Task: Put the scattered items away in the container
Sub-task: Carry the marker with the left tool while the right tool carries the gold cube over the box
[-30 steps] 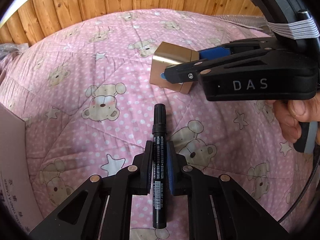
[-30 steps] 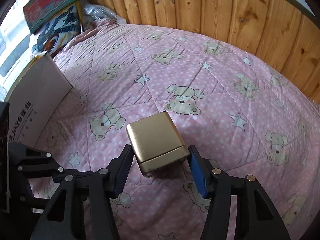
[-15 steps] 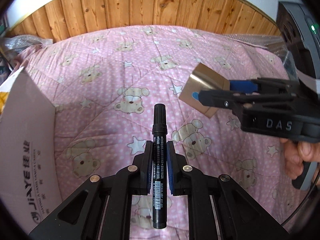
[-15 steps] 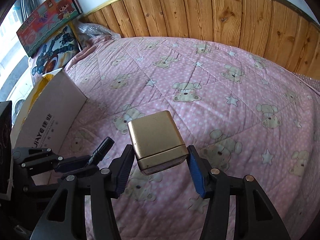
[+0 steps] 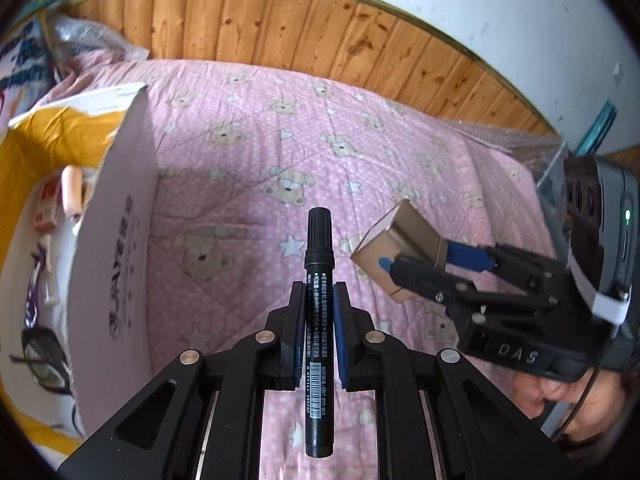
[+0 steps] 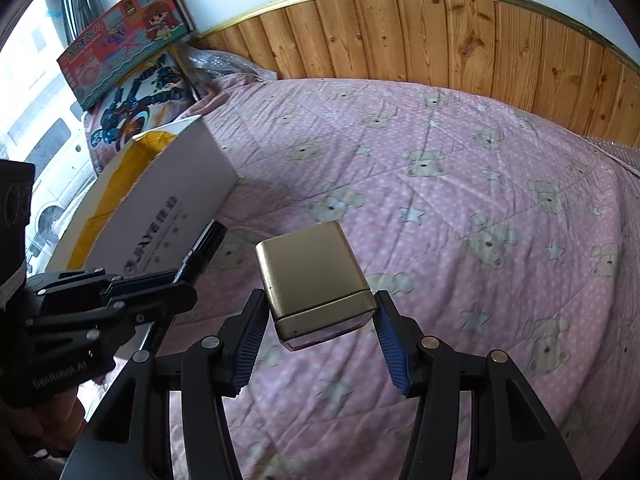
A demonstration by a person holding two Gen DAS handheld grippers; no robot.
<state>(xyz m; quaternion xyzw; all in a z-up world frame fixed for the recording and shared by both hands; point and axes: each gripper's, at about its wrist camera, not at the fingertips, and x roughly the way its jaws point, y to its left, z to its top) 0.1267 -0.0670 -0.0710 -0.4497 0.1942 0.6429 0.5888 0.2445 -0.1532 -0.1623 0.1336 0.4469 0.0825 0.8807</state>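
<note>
My left gripper (image 5: 319, 320) is shut on a black marker pen (image 5: 318, 312) and holds it in the air above the pink bear-print bedspread (image 5: 248, 152). My right gripper (image 6: 318, 332) is shut on a gold box (image 6: 314, 280), also lifted off the bed; that gripper and box show in the left wrist view (image 5: 400, 256) at the right. The container is a white cardboard box (image 5: 120, 216) with a yellow lining at the left, holding several small items. The left gripper with the pen (image 6: 206, 246) shows beside the container (image 6: 168, 208) in the right wrist view.
A wooden headboard (image 6: 440, 36) runs along the far side of the bed. Colourful toy boxes (image 6: 124, 36) lean against the wall behind the container. Bubble wrap (image 5: 516, 136) lies at the bed's far right edge.
Both grippers have risen off the bedspread with their loads and swung left; the container has come into view at the left, and the gold box now hangs in the air.
</note>
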